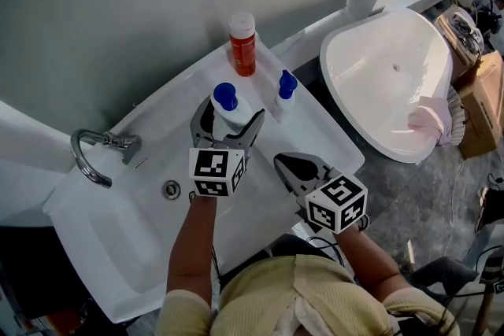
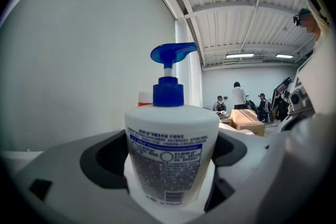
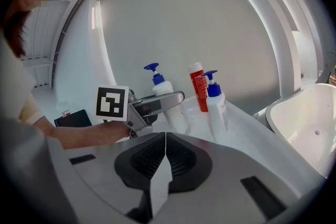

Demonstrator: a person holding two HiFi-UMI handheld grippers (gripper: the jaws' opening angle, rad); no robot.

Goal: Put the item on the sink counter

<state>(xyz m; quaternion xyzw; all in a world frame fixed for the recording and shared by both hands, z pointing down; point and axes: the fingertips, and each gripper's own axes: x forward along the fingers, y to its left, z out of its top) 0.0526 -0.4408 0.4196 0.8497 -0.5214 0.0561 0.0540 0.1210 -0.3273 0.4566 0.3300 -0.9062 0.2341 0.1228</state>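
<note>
The left tool (image 1: 231, 111) is clamped on a white pump bottle (image 1: 230, 108) with a blue pump head. In the left gripper view the bottle (image 2: 170, 149) stands upright between the two jaws, its printed label faces the camera, and both jaws lie against its sides. It is over the back part of the white tabletop (image 1: 319, 134), close to the wall. I cannot tell if its base touches the surface.

At the back edge, near the wall, stands a red bottle (image 1: 242, 43) with a white cap. Just to the right of the pump bottle stands a smaller white bottle (image 1: 285, 94) with a blue cap – upright and apart from the tool.

The right tool (image 1: 287, 165) hangs over the front right part of the tabletop. Its jaws are pressed together with nothing between them – the right gripper view (image 3: 165, 136) shows only a thin line where they meet.

A chrome faucet (image 1: 98, 153) is at the left back corner, and the drain (image 1: 172, 189) lies in the basin in front of it. A white tub (image 1: 394, 83) stands on the floor beyond the right edge.
</note>
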